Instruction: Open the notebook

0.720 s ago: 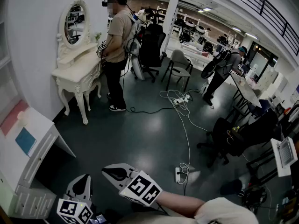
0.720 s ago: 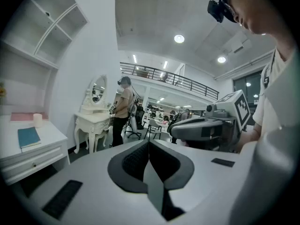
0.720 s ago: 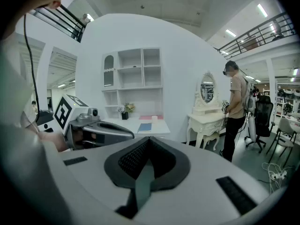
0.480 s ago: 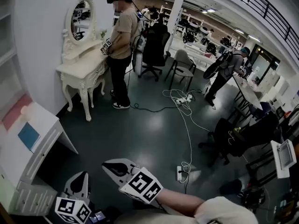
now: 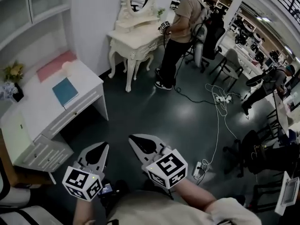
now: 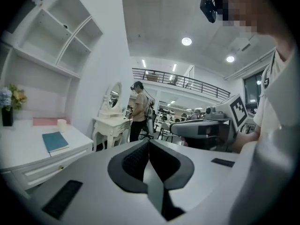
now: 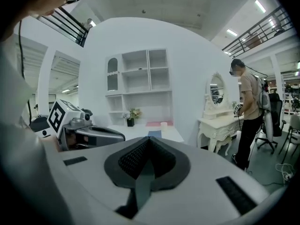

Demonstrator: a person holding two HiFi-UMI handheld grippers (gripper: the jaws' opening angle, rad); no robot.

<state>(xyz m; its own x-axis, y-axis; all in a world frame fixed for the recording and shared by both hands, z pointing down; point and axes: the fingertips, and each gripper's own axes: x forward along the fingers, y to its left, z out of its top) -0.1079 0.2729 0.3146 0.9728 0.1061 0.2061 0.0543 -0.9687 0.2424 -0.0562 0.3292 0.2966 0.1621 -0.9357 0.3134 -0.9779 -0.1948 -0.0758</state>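
Observation:
The blue notebook (image 5: 64, 91) lies closed on a white desk (image 5: 33, 111) at the left of the head view. It also shows as a blue notebook (image 6: 55, 141) at the left of the left gripper view and, small and far off, as a notebook (image 7: 154, 134) in the right gripper view. My left gripper (image 5: 102, 146) and right gripper (image 5: 133, 138) hover side by side over the dark floor, well short of the desk. Both are shut with nothing between the jaws. The left gripper (image 6: 149, 142) points past the desk's right end. The right gripper (image 7: 147, 139) points toward the desk.
On the desk are a pink book (image 5: 55, 64), a pale candle (image 5: 67, 68) and a flower pot (image 5: 11, 78), with shelves (image 5: 33, 13) above. A cream vanity table (image 5: 136, 36) stands beyond, a person (image 5: 180, 27) at it. Cables and a power strip (image 5: 199, 170) lie on the floor to the right.
The head view has swung left, bringing the white desk and notebook into sight. Both grippers keep their place low in front of me, still shut.

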